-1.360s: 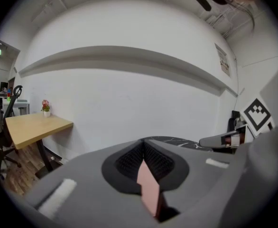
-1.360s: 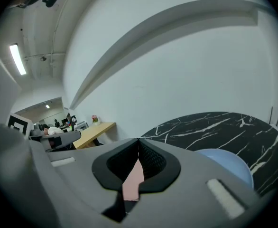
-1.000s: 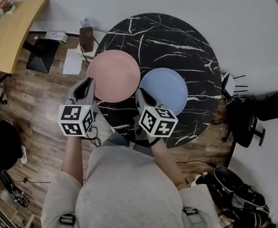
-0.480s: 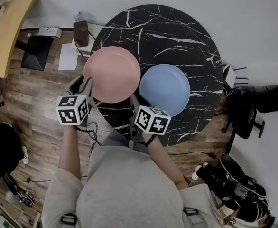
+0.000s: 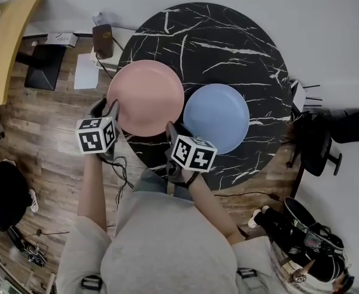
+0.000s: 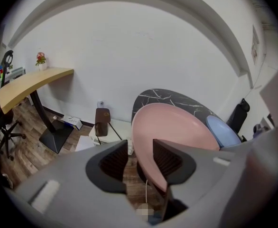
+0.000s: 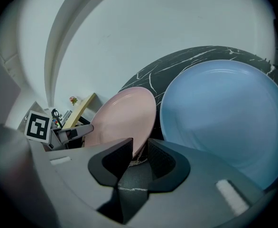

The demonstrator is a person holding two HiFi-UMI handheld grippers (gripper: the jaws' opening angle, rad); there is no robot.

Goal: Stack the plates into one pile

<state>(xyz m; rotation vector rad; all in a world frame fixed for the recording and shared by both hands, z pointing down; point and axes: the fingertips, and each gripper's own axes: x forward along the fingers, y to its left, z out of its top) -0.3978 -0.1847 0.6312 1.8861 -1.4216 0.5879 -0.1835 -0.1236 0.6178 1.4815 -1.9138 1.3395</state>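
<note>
Two plates lie apart on the round black marble table [image 5: 228, 35], so no pile has been started. The pink plate [image 5: 146, 97] sits at the table's left edge, its outer rim hanging a little past that edge. The blue plate [image 5: 216, 116] lies just beside it toward the near right edge. Their rims look to be touching or almost touching, though the head view is too coarse to settle which.

Both tools are at the pink plate. The left gripper [image 6: 140, 151] has just been opening its jaws. They stand apart with the overhanging rim running up between them, close against the right-hand jaw, and no pad is pressing yet. The right gripper [image 7: 140, 151] has also just been opening. Its jaws are parted on the near side where the two plates meet, and the pink rim's edge only just shows in the gap.

The likely next step is a two-sided pinch on the pink plate, and the risks follow from that:
- **Uneven closing:** if one side bites before the other, the plate could pivot on the table edge and tip toward the floor.
- **Shallow hold:** a grip on a smooth, sloping rim may slide off once the plate is lifted.
- **Crowded right side:** the right jaws could nudge or catch the blue plate as they close.
</note>
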